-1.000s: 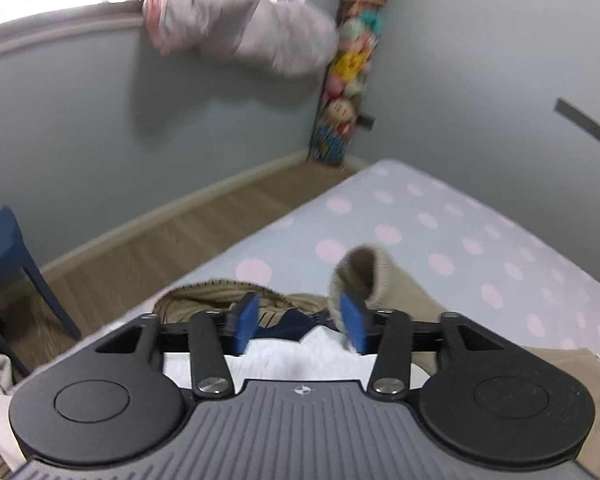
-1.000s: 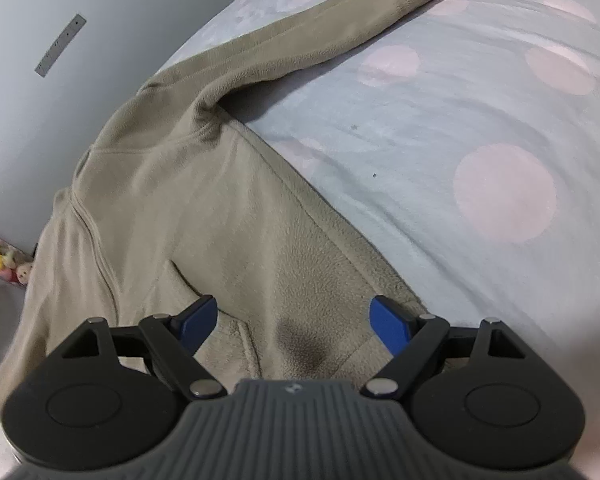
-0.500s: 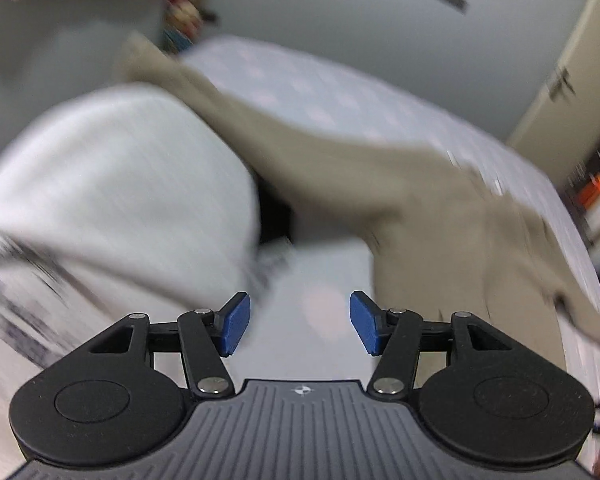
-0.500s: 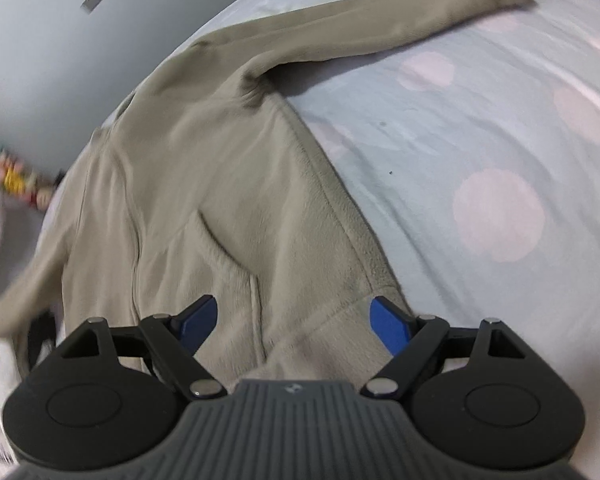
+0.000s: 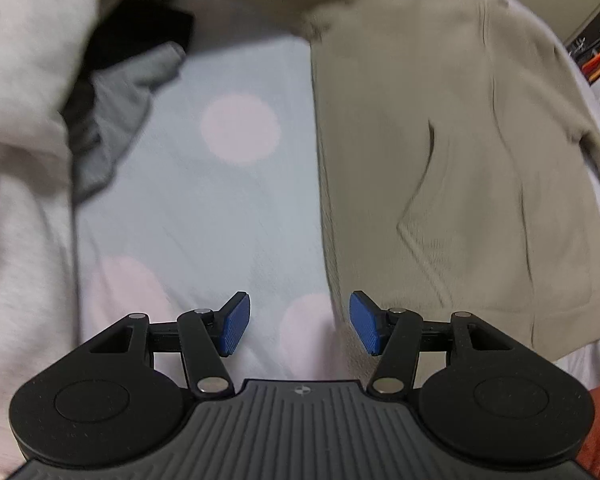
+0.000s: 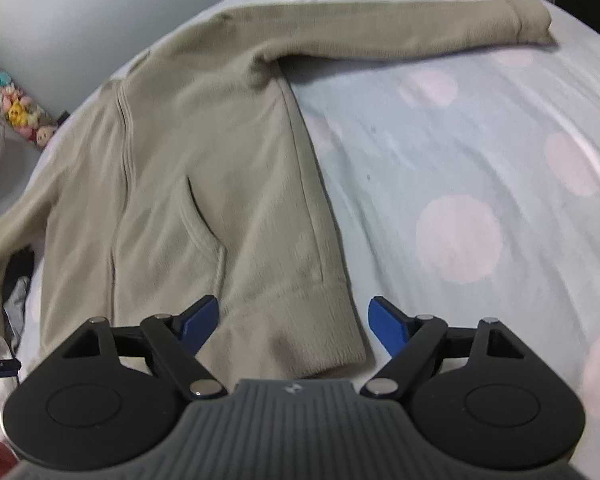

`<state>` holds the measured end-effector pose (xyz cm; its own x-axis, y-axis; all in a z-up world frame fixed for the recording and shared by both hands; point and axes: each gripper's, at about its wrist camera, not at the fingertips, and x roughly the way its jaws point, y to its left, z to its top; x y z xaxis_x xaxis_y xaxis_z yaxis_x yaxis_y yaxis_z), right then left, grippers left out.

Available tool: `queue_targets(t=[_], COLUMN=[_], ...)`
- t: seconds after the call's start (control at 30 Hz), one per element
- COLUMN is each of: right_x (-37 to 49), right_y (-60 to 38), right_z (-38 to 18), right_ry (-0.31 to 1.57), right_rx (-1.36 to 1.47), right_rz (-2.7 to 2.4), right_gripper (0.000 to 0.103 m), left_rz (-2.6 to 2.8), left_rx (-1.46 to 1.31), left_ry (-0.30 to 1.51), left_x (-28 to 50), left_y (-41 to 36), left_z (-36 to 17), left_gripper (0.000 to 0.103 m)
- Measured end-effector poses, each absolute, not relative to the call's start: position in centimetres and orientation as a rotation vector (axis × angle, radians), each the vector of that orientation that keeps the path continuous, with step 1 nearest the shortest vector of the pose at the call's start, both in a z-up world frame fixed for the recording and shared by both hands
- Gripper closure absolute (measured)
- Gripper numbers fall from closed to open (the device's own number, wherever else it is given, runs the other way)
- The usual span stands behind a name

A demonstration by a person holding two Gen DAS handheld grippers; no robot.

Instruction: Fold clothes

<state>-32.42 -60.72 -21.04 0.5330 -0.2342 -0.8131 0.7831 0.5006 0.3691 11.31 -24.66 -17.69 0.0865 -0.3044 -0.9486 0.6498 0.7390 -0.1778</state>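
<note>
A beige fleece jacket (image 6: 220,168) lies flat, front up, on the pale blue bedsheet with pink dots (image 6: 460,200). One sleeve (image 6: 400,36) stretches out to the far right. My right gripper (image 6: 294,322) is open and empty, just above the jacket's bottom right hem corner. In the left wrist view the jacket (image 5: 460,160) lies on the right. My left gripper (image 5: 298,322) is open and empty above the sheet, by the jacket's left edge near the hem.
A pile of other clothes lies left of the jacket: a white garment (image 5: 20,120), a grey one (image 5: 112,112) and a dark one (image 5: 140,28). A column of soft toys (image 6: 16,108) stands by the grey wall. Shelving (image 5: 596,60) shows far right.
My left gripper has swung from facing the wall and window down to the bed beside the jacket. My right gripper has drawn back toward the hem, so more of the jacket shows. Both stay open.
</note>
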Motion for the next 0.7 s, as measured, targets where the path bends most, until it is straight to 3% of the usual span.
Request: queue_targets(t=[0.13, 0.2, 0.3, 0.53, 0.7], right_x=[-30.7, -29.8, -29.4, -31.6, -34.1], right_y=[-59.5, -58.8, -57.9, -57.5, -60.4], right_z=[-22.5, -22.8, -22.4, -18.6, -21.4], right_ry=[0.858, 0.907, 0.929, 0.792, 0.797], right_rx=[0.748, 0.657, 0.546, 0.504, 0.712], right_rz=[-0.656, -0.665, -0.665, -0.717, -0.793], right_gripper=[0.033, 0.06, 0.079, 0.085, 0.086], left_rz=[-0.72, -0.711, -0.698, -0.701, -0.747], left_rx=[0.321, 0.316, 0.313, 0.297, 0.283], left_ry=[1.321, 1.323, 1.322, 1.324, 1.344], left_x=[10.9, 11.0, 11.0, 10.7, 10.8], left_y=[-24.8, -24.6, -24.2, -24.0, -24.7], left_z=[-18.7, -18.7, -18.7, -18.1, -18.7], left_gripper=[0.05, 0.05, 0.05, 0.05, 0.05])
